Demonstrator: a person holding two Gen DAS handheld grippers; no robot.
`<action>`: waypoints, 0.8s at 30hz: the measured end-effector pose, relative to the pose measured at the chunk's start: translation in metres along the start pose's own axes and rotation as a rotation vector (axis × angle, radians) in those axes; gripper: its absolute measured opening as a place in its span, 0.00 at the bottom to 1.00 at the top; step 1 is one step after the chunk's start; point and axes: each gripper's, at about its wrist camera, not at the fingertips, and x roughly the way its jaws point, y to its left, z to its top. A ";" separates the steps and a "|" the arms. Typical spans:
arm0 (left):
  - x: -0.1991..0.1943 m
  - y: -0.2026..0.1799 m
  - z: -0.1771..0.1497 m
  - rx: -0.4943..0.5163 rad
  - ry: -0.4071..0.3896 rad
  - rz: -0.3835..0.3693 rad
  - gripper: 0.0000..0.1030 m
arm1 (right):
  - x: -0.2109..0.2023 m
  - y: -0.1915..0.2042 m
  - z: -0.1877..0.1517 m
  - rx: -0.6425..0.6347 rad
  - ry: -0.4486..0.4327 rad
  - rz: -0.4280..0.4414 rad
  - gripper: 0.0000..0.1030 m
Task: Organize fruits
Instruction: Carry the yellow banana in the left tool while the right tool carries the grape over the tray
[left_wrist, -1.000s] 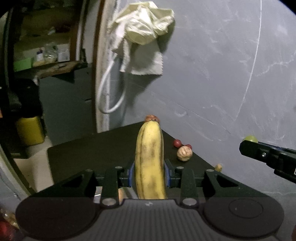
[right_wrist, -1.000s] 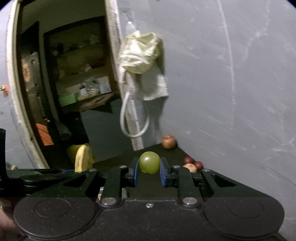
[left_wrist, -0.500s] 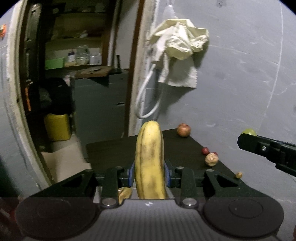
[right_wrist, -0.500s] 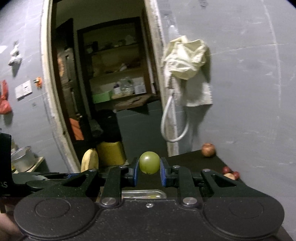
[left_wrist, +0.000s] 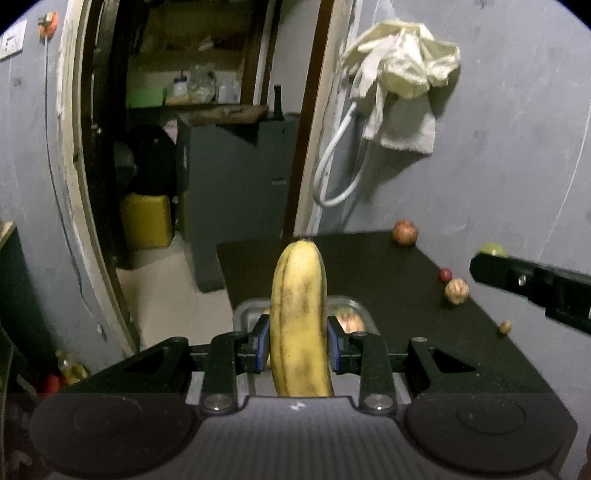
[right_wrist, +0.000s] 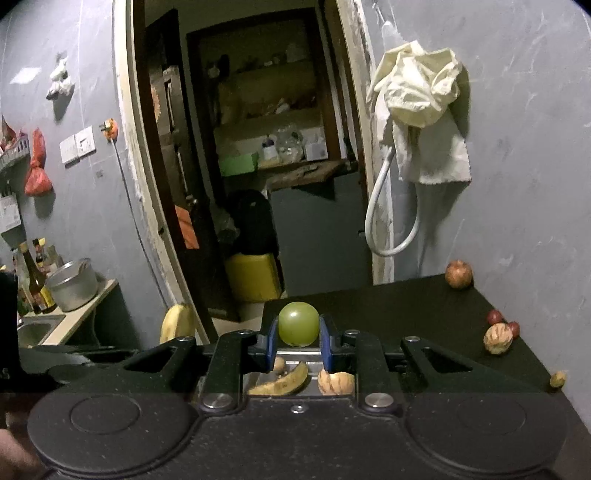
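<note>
My left gripper (left_wrist: 298, 347) is shut on a spotted yellow banana (left_wrist: 299, 317), held upright above a metal tray (left_wrist: 243, 308) on the black table (left_wrist: 369, 266). My right gripper (right_wrist: 298, 345) is shut on a round green fruit (right_wrist: 298, 328), also above the tray (right_wrist: 258, 378), which holds a banana piece (right_wrist: 282, 382) and a striped tan fruit (right_wrist: 335, 383). The right gripper shows at the right of the left wrist view (left_wrist: 532, 288). The banana tip shows in the right wrist view (right_wrist: 177, 323).
Loose fruit lies along the wall: a reddish apple (right_wrist: 458, 273), small red fruits (right_wrist: 495, 316), a striped tan fruit (right_wrist: 498, 338) and a small nut (right_wrist: 557, 379). A cloth (left_wrist: 402, 77) hangs on the wall. A doorway with a yellow can (left_wrist: 147, 219) is left of the table.
Both grippers have pulled back and swung left, still holding their fruit. The tray has come into view under them and the doorway fills more of both views.
</note>
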 end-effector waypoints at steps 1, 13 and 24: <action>0.003 0.001 -0.004 0.000 0.015 -0.001 0.32 | 0.001 0.000 -0.003 0.000 0.008 0.000 0.23; 0.050 0.000 -0.026 0.130 0.153 -0.055 0.32 | 0.037 -0.011 -0.039 -0.006 0.142 -0.024 0.23; 0.120 -0.005 -0.035 0.375 0.311 -0.157 0.32 | 0.105 -0.030 -0.060 -0.067 0.313 -0.008 0.23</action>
